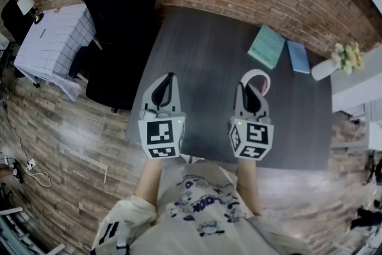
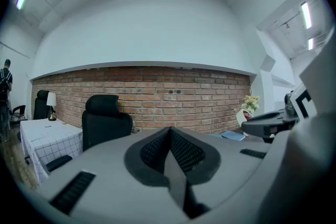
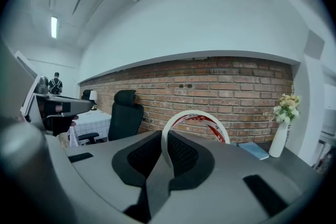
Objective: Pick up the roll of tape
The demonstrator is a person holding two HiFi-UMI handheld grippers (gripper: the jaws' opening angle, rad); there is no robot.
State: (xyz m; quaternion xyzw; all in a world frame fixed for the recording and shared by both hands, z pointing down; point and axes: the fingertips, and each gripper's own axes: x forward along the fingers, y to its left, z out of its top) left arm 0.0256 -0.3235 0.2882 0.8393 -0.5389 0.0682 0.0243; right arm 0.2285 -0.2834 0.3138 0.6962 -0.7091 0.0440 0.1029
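1. Nearest, head view: note left gripper with jaws pressed together on nothing. Judge as idle.
2. Just beside it: note right gripper pinched narrow on the wall of the tape. Confirm in right gripper view, with one pad inside the ring, one outside, and the ring upright ahead of the jaws.
3. Place tape at the right gripper's tip, over the table, right of its middle.
4. Judge grasp as done. Judge lift as likely begun, going by the ring set against the brick wall and not against tabletop. Treat as unconfirmed.
5. Left to do, at most: raise clear and hold steady.
6. Cannot tell any gap between ring's lower edge and table: hidden behind the jaws in right gripper view, foreshortened in head view.
7. Cannot read red print inside the ring: too small.
8. Farther back: note books and vase lying well apart from the tape.
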